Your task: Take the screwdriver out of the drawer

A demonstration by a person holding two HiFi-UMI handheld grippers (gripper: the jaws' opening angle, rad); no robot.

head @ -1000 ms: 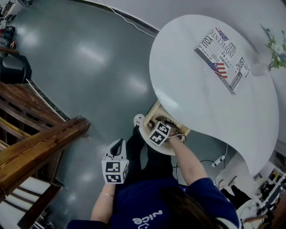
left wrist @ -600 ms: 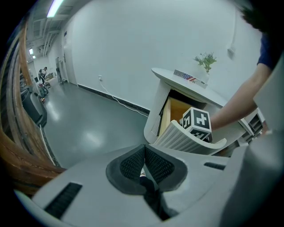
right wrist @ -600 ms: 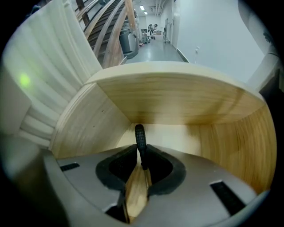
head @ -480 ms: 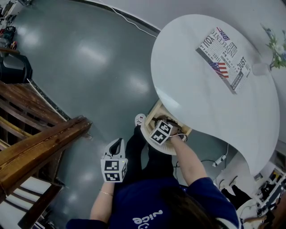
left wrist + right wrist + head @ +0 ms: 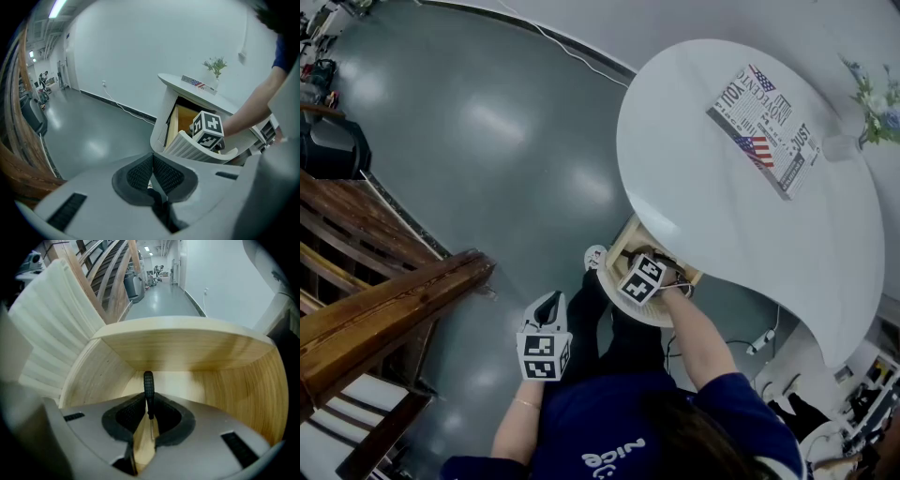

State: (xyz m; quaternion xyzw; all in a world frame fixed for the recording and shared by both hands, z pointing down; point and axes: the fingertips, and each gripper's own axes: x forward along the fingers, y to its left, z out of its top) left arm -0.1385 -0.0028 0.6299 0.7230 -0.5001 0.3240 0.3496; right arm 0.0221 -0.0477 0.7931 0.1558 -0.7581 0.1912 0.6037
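Wooden drawer (image 5: pixel 197 350) stood open | screwdriver (image 5: pixel 148 389) was inside it | right gripper (image 5: pixel 149 405) had just been closing its jaws, pinching the black handle | left gripper (image 5: pixel 152 163) hung off aside, jaws pressed together

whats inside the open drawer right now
The drawer holds a black-handled screwdriver, with the right tongs having just been closing on it, and bare wood around it. The near part of the drawer floor is covered by the tongs, so anything there is unseen.
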